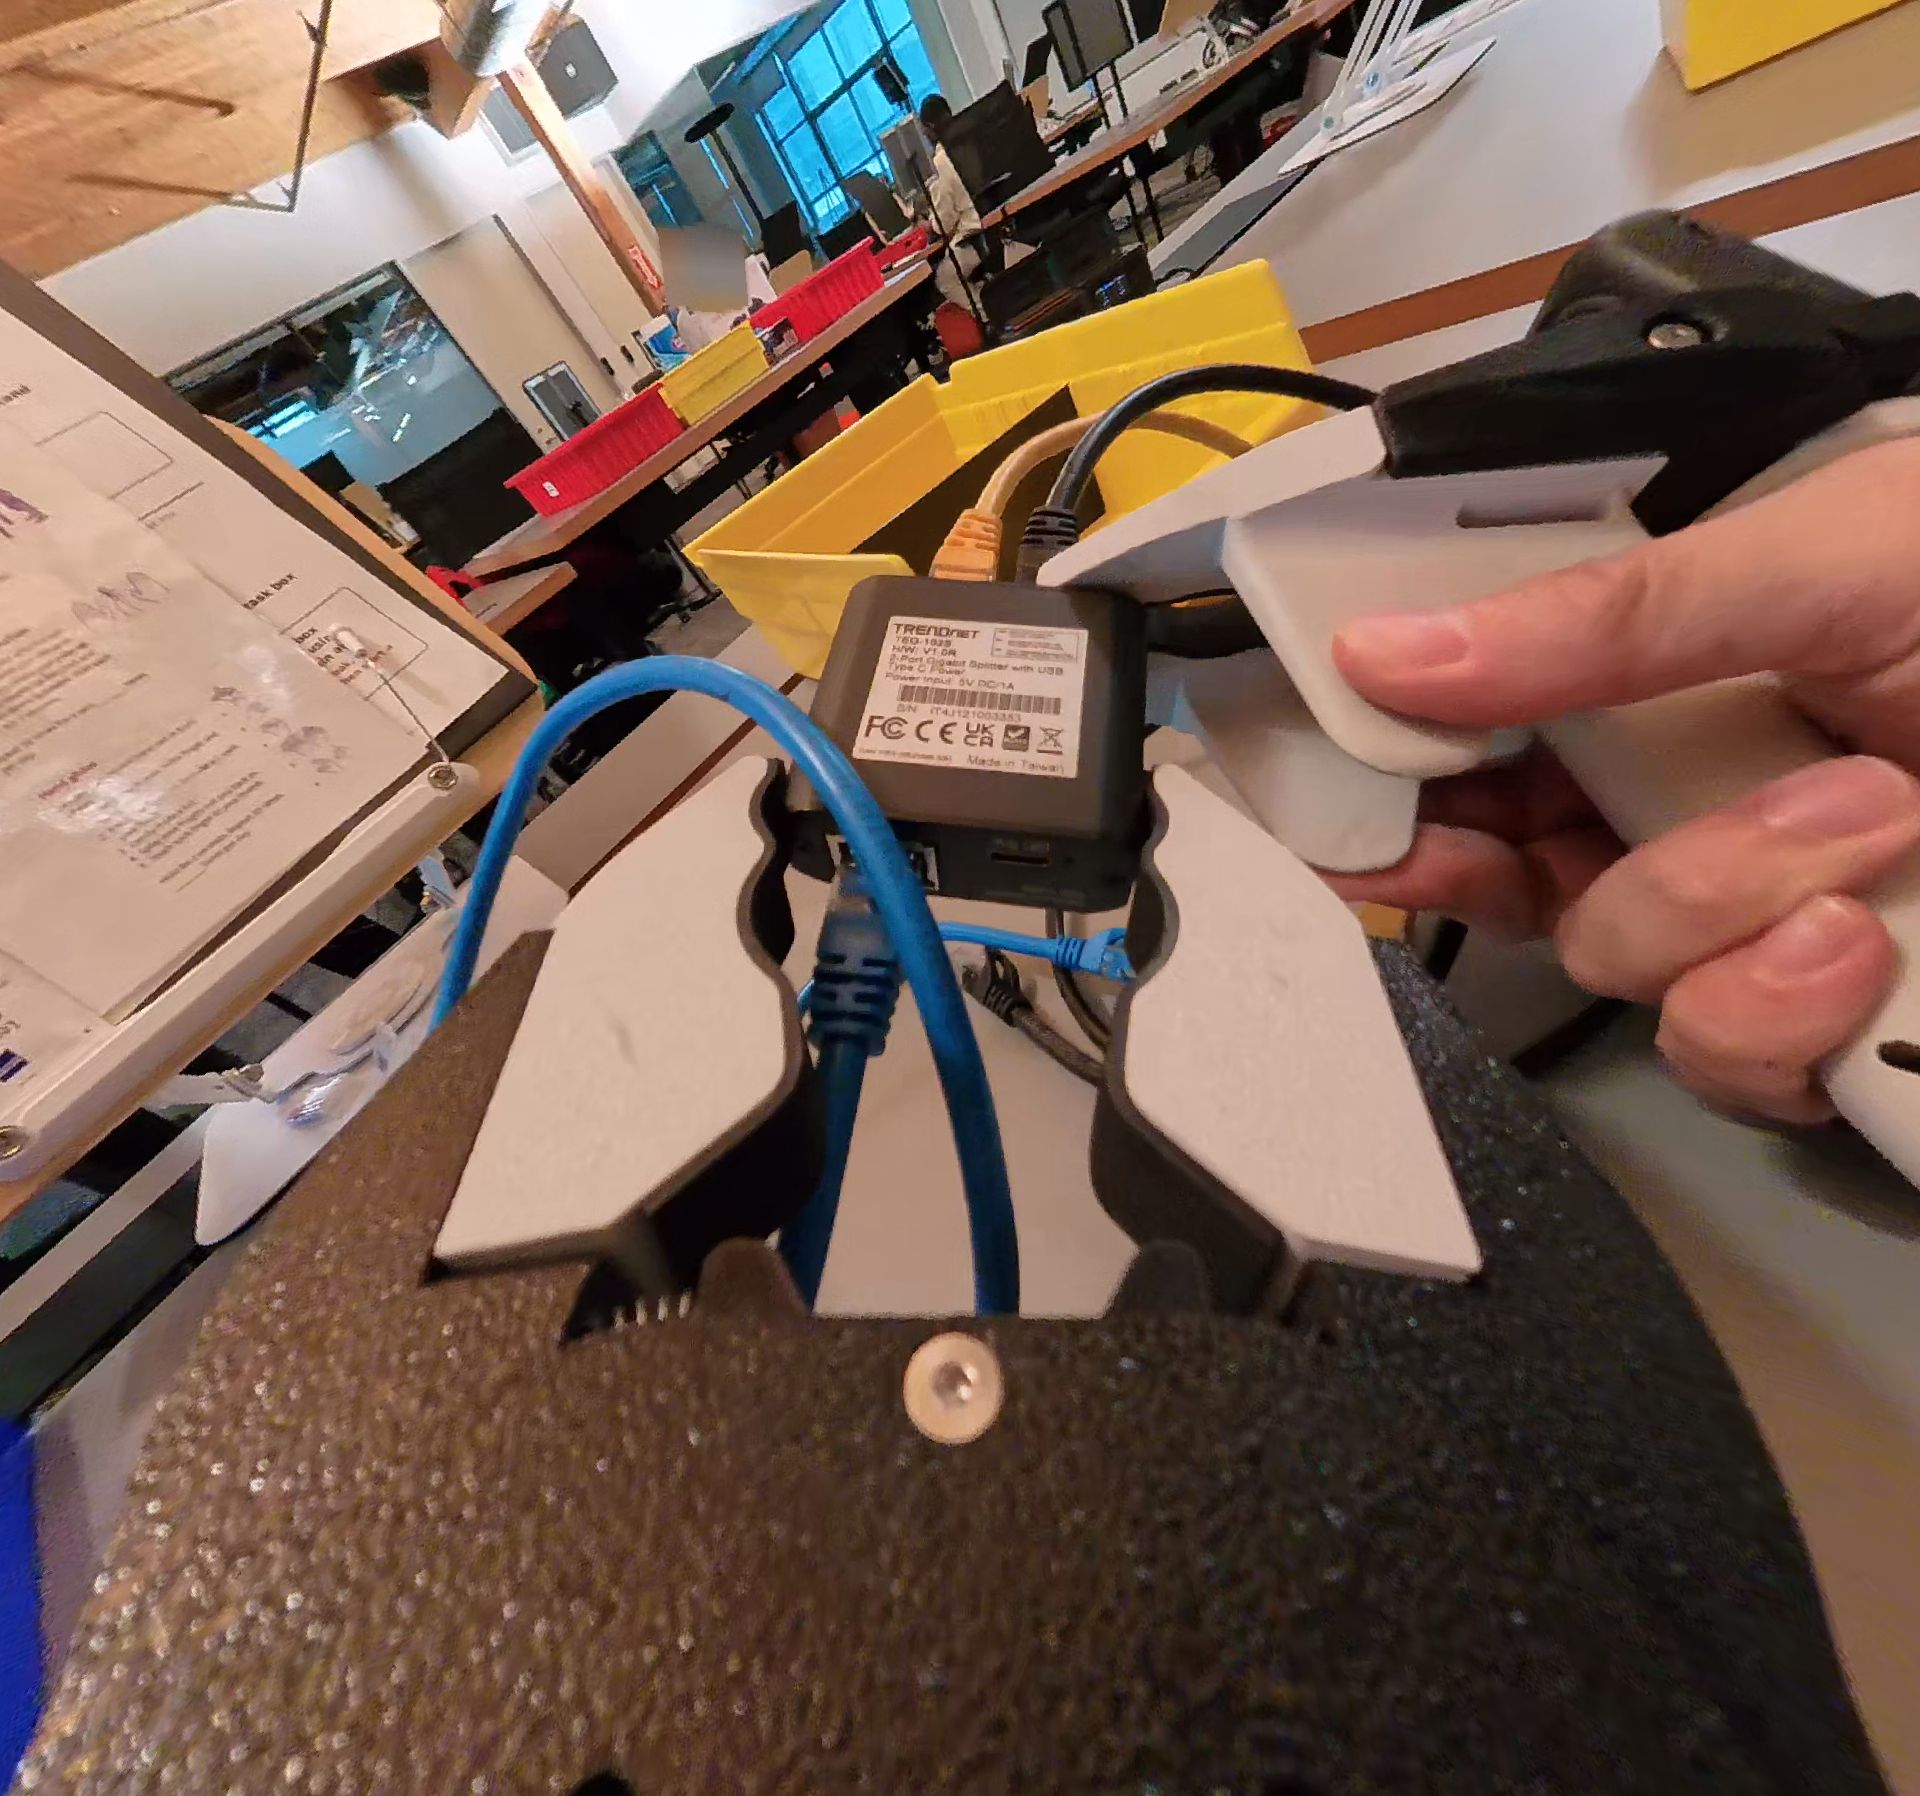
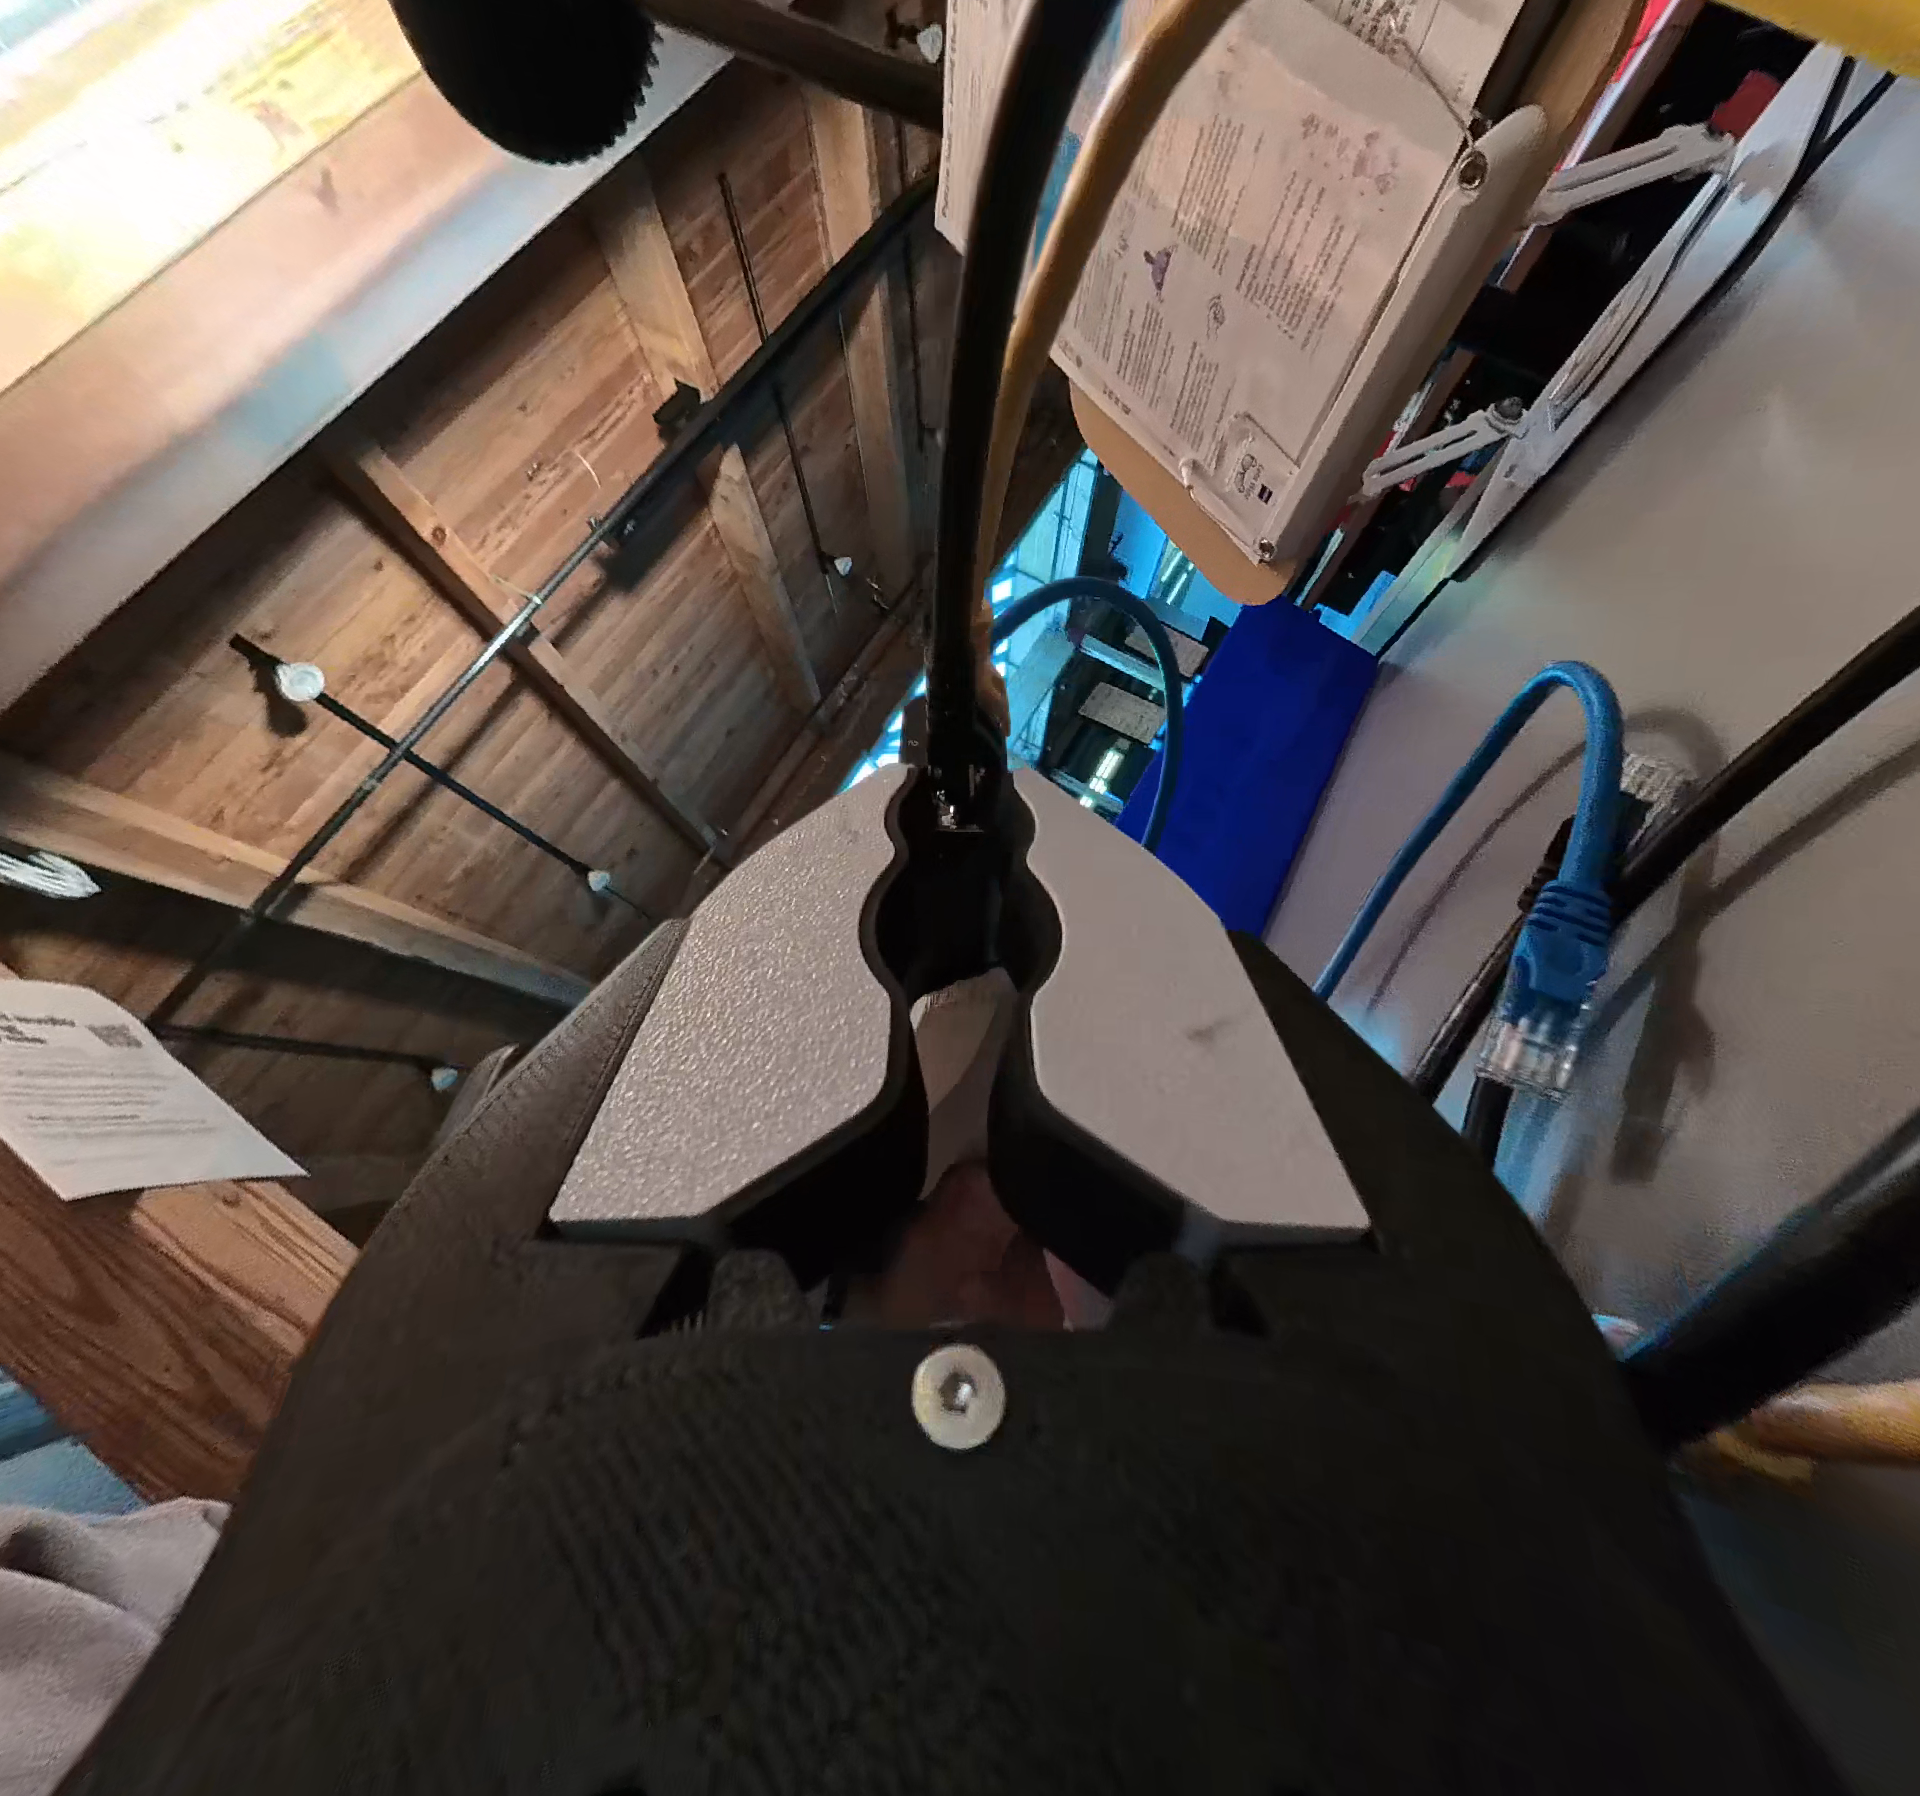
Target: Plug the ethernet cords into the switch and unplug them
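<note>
My left gripper (image 1: 966, 816) is shut on the black switch (image 1: 977, 707) and holds it above the table, label side up. A blue cord (image 1: 852, 977) is plugged into the switch's near side. An orange cord (image 1: 968, 541) and a black cord (image 1: 1051, 520) enter its far side; the ports there are hidden. My right gripper (image 1: 1195, 541), held by a hand (image 1: 1662, 811), reaches in from the right. In the right wrist view it (image 2: 961, 816) is shut on the black cord's plug (image 2: 958, 770), with the orange cord (image 2: 1049, 271) beside it.
A yellow bin (image 1: 1039, 396) stands just behind the switch. An instruction board (image 1: 208, 707) leans at the left. A loose blue plug (image 2: 1543, 998) and dark cables (image 2: 1766, 738) lie on the grey table (image 2: 1766, 396). A blue box (image 2: 1257, 759) stands further off. Only a small space, under 4 cm, lies between the two pairs of fingers.
</note>
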### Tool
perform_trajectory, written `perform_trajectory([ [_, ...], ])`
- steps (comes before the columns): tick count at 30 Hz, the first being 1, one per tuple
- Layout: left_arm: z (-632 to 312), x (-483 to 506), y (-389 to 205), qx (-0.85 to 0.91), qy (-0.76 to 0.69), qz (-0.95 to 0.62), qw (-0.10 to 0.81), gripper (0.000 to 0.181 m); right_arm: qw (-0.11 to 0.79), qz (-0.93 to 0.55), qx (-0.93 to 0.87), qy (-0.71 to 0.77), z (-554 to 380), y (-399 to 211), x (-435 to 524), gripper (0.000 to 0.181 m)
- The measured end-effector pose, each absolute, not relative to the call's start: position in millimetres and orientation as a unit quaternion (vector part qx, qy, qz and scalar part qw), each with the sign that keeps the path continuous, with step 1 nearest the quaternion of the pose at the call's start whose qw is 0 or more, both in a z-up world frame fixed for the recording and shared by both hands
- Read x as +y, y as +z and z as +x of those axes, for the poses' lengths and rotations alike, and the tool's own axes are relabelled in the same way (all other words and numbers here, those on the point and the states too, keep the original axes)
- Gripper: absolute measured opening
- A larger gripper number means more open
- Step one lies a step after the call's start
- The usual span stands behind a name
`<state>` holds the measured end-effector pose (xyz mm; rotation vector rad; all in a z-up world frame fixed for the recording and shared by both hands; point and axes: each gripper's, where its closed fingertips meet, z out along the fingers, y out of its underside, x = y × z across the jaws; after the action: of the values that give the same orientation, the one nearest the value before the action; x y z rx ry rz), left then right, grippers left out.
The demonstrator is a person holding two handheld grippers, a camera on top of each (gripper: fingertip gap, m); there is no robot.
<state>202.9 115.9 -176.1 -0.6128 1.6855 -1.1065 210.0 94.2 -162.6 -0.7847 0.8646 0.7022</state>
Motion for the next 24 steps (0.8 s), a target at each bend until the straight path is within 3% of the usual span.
perform_trajectory([
  [15,202.2,112.2,-172.7,0.672,-0.416,-0.240,0.563,0.062,0.785,-0.362,0.377,0.332,212.1,-163.5,91.2,0.011],
  [24,199.3,115.1,-165.1,0.659,-0.445,-0.242,0.556,0.062,0.794,-0.338,0.363,0.353,210.4,-152.7,93.6,0.011],
])
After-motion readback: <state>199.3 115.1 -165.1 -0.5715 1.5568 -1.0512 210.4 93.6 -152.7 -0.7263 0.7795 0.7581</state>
